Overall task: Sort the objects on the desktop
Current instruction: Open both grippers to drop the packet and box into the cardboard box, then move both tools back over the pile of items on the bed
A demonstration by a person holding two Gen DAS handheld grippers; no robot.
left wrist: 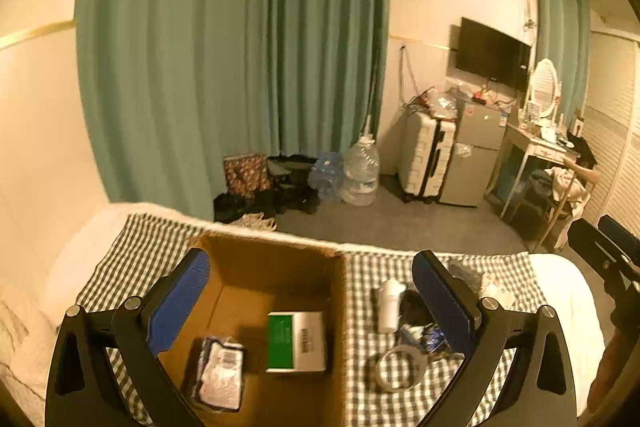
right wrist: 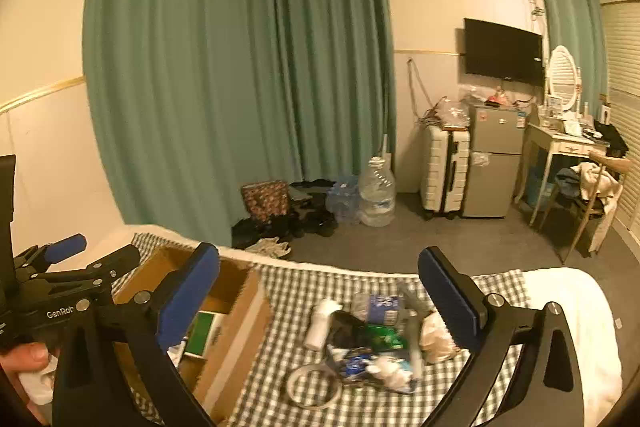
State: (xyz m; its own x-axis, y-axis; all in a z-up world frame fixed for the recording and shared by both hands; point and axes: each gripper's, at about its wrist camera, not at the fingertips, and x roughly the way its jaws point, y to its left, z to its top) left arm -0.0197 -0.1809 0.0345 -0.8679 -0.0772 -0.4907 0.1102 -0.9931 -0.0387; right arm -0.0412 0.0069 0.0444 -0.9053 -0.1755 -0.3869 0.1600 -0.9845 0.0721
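Cardboard forms the open box (left wrist: 280, 267) that is set on the checked cloth (left wrist: 500, 267) covering the bed. Two items are seen on the box floor: a green-and-white carton (left wrist: 297, 341) lying flat near the right wall, and a plastic-wrapped packet (left wrist: 221, 375) beside it toward the left. The left gripper (left wrist: 312, 301) is held above the box with its blue-padded fingers (left wrist: 180, 301) spread wide; nothing is gripped between them.

To the right of the box, a loose pile of small objects is spread on the cloth. A white bottle (right wrist: 320, 323) lies tilted at the pile's left edge, a roll of clear tape (right wrist: 314, 385) lies flat nearest the camera, and a green packet (right wrist: 384, 337) and a blue-labelled pack (right wrist: 382, 307) are seen within the pile. Further items in the pile are too blurred to be identified. The right gripper (right wrist: 320, 301) is held above this pile, fingers (right wrist: 450, 301) likewise spread apart and empty. The box and the pile are close together but not touching.
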